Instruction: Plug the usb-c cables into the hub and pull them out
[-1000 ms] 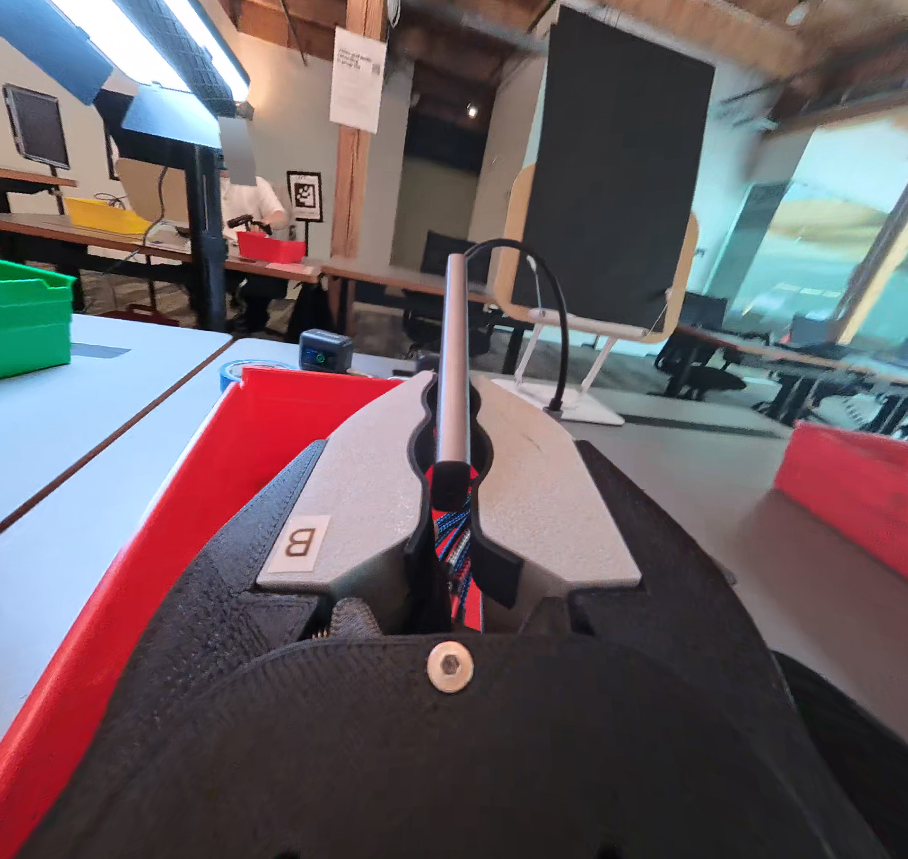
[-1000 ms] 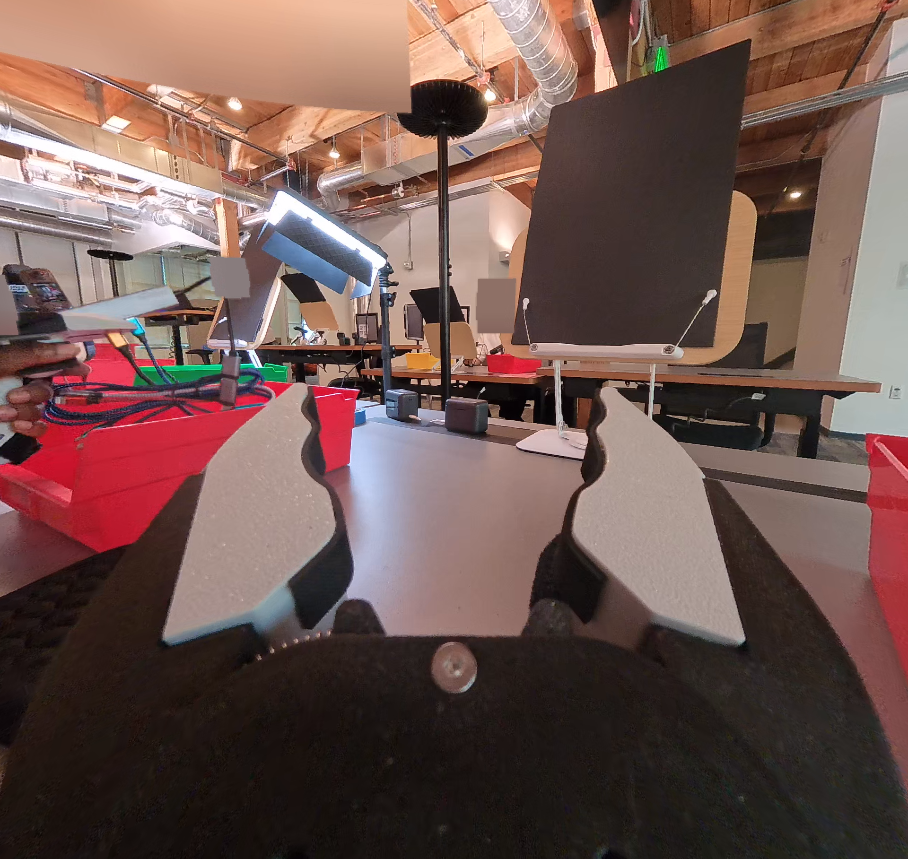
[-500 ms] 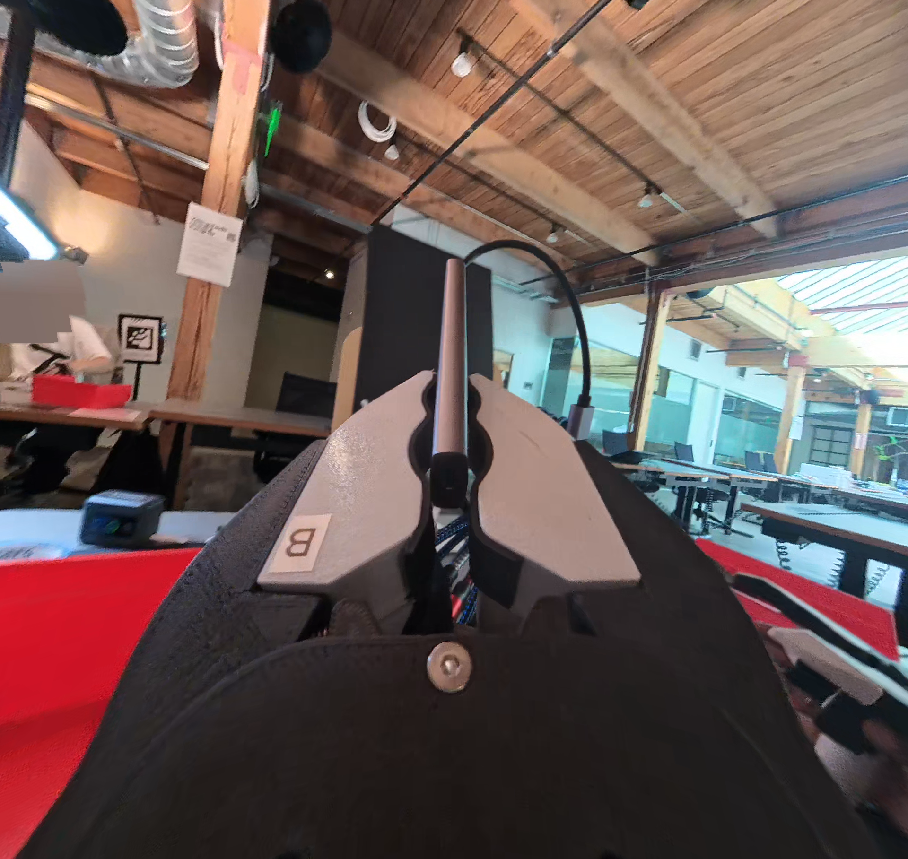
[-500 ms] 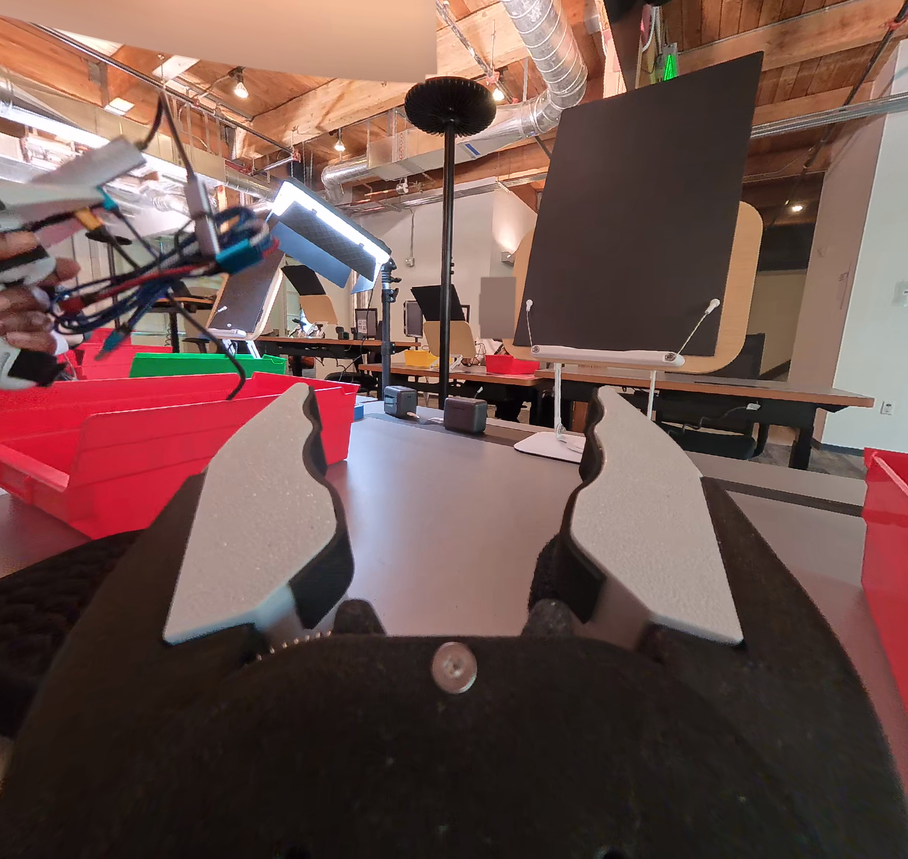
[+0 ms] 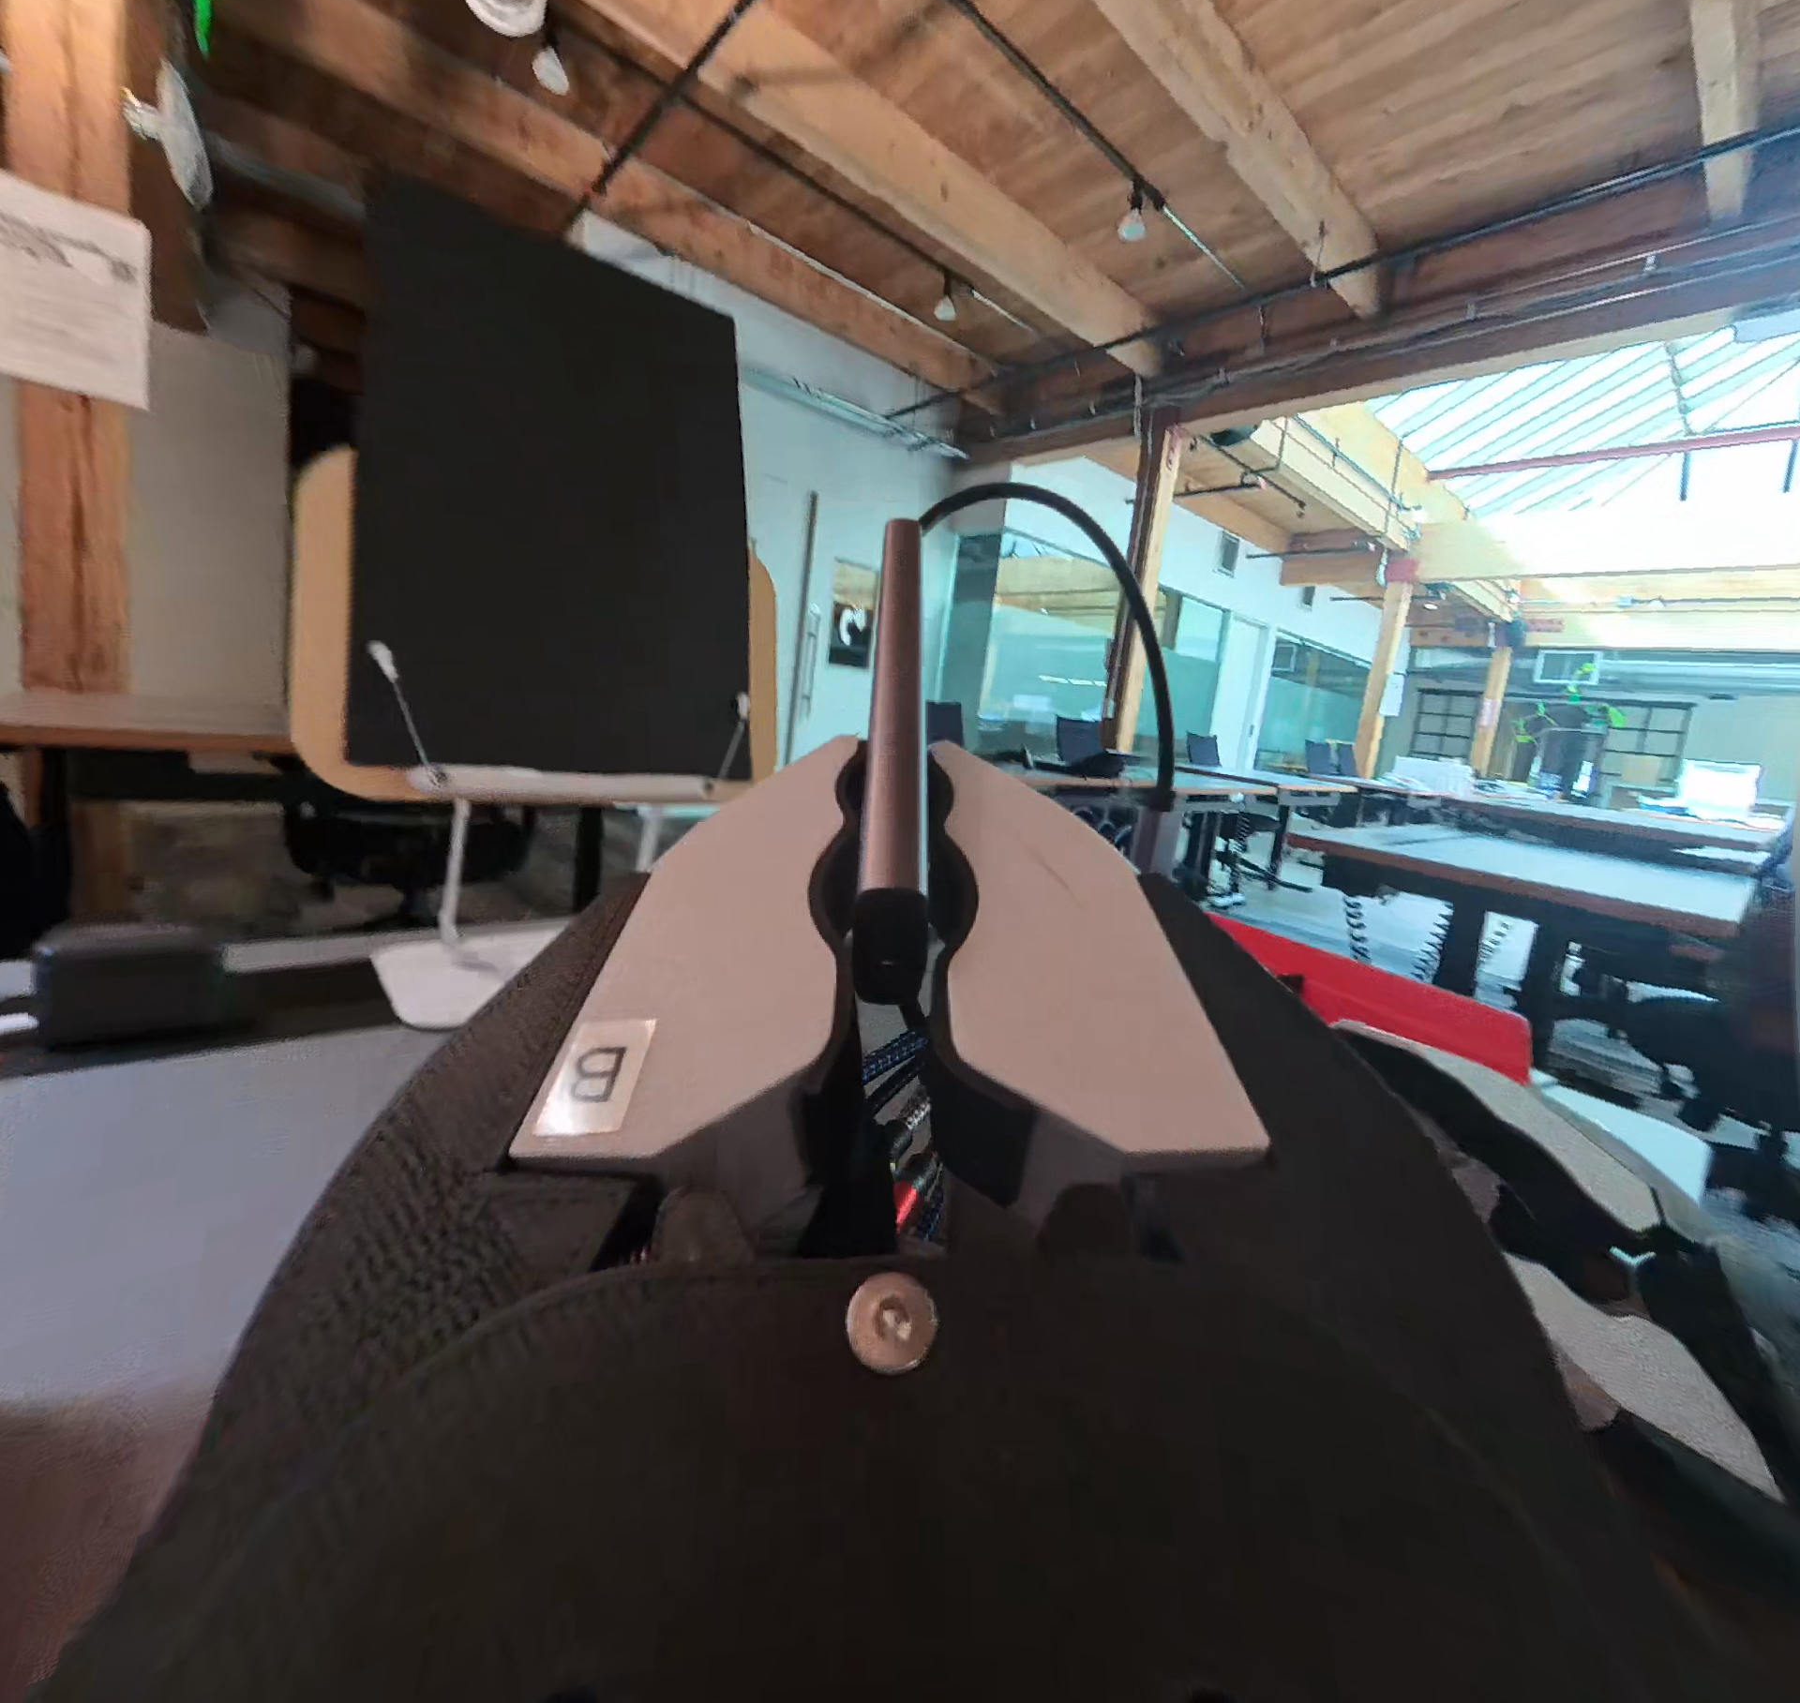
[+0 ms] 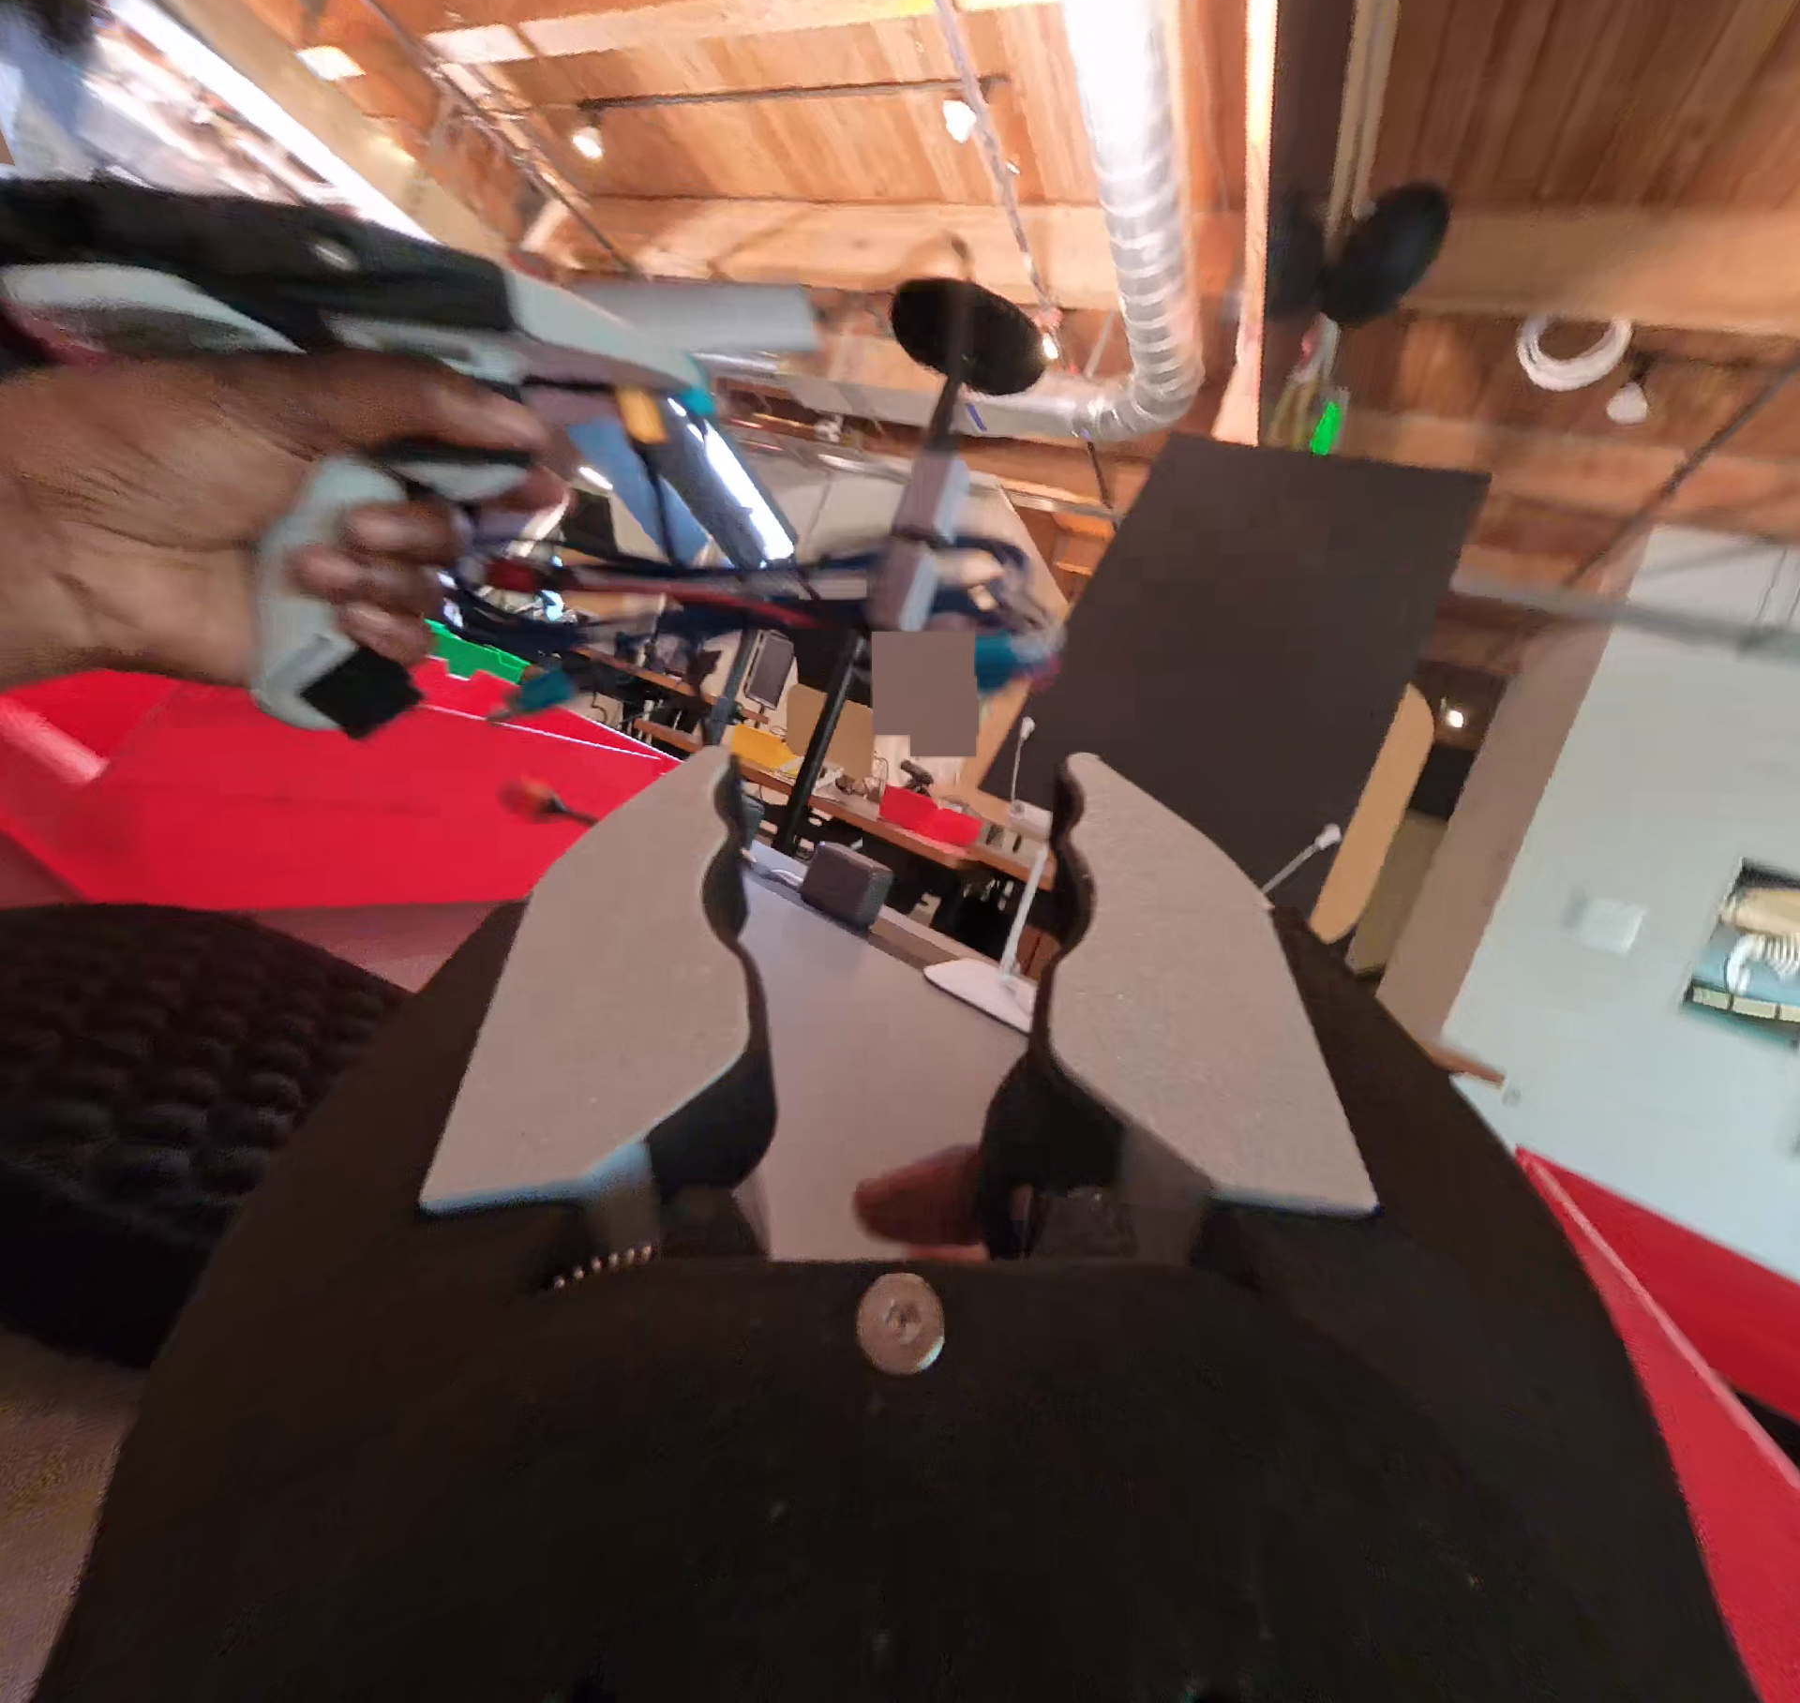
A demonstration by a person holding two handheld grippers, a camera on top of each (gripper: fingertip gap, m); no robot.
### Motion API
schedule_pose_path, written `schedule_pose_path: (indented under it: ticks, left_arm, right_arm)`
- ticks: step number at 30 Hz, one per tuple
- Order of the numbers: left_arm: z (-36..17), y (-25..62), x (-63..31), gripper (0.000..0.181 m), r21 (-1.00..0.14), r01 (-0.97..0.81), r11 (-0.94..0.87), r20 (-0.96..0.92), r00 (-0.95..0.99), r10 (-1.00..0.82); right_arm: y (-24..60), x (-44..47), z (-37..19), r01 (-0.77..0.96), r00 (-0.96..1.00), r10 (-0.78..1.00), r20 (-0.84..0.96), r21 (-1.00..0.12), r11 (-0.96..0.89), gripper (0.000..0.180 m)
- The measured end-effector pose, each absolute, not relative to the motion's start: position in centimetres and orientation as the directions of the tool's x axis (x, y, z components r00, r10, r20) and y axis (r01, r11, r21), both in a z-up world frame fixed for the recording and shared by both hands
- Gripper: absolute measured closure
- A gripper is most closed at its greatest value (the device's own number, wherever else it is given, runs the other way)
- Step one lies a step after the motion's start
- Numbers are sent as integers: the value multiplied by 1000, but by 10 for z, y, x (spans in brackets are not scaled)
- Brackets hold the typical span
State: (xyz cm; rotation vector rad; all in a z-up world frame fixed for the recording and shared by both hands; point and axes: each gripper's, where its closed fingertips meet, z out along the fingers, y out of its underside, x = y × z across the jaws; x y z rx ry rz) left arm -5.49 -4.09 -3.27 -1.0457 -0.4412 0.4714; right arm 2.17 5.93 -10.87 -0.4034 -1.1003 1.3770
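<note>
My left gripper (image 5: 891, 751) is shut on a slim grey hub (image 5: 891, 682), seen edge on and sticking out forward past the fingertips. A black cable (image 5: 1120, 566) loops from the hub's tip down to a grey plug on the right. Blue and red braided cables (image 5: 906, 1160) hang under the jaws. In the right wrist view the left gripper (image 6: 584, 322) is held high at the upper left by a hand, with a blurred bundle of cables (image 6: 731, 585) and a grey plug (image 6: 925, 536) dangling from it. My right gripper (image 6: 896, 780) is open and empty, below and to the right of the bundle.
A red bin (image 6: 243, 809) stands at the left of the grey table (image 6: 857, 1023), and another red bin (image 6: 1705, 1315) at the right. A black board on a white stand (image 6: 1266, 634) stands at the back. A small dark box (image 6: 847, 882) sits near it. There is about 15 centimetres between the tips of the two grippers.
My left gripper has lifted the hub and its cables up out of the red bin and swung right. My right gripper has tilted upward and its jaws have come closer together.
</note>
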Motion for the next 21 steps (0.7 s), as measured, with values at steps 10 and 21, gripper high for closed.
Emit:
schedule_pose_path:
  ticks: [10, 21]
  left_arm:
    - [-117, 41, -21, 172, -951, 43, 305, 171, 897, 407]
    - [-127, 56, 6, 172, -968, 17, 250, 82, 964, 253]
  right_arm:
    - [49, 13, -126, -479, -124, 862, 491, -790, 382, 161]
    - [51, -7, -145, -317, -196, 867, 458, -866, 386, 175]
